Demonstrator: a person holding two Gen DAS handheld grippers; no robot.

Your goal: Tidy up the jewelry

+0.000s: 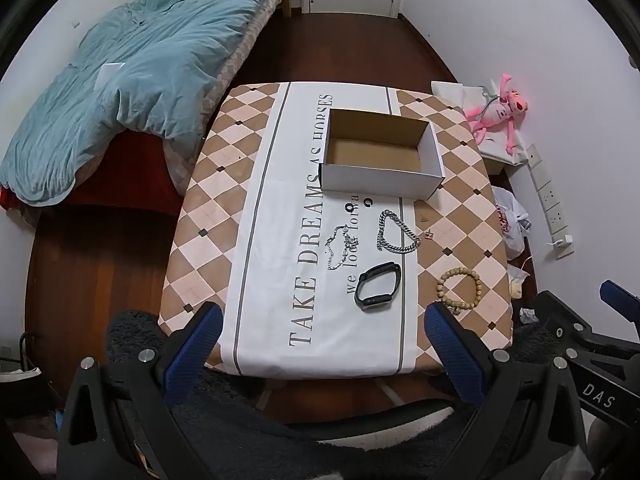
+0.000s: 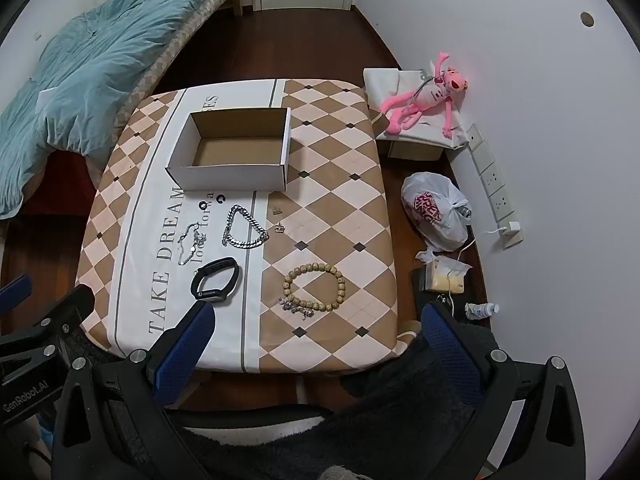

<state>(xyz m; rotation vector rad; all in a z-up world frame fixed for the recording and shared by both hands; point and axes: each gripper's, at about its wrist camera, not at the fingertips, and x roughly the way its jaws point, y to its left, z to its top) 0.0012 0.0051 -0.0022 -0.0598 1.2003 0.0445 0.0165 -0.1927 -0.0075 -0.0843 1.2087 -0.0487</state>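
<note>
An open, empty cardboard box stands on the far half of a small table. In front of it lie two dark rings, a thick silver chain, a thin silver necklace, a black watch band, a wooden bead bracelet and two small charms. My left gripper and right gripper hover open over the table's near edge, holding nothing.
A bed with a blue quilt is at the left. A pink plush toy, a white plastic bag, a power strip and small clutter line the right wall. A dark fuzzy cover fills the foreground.
</note>
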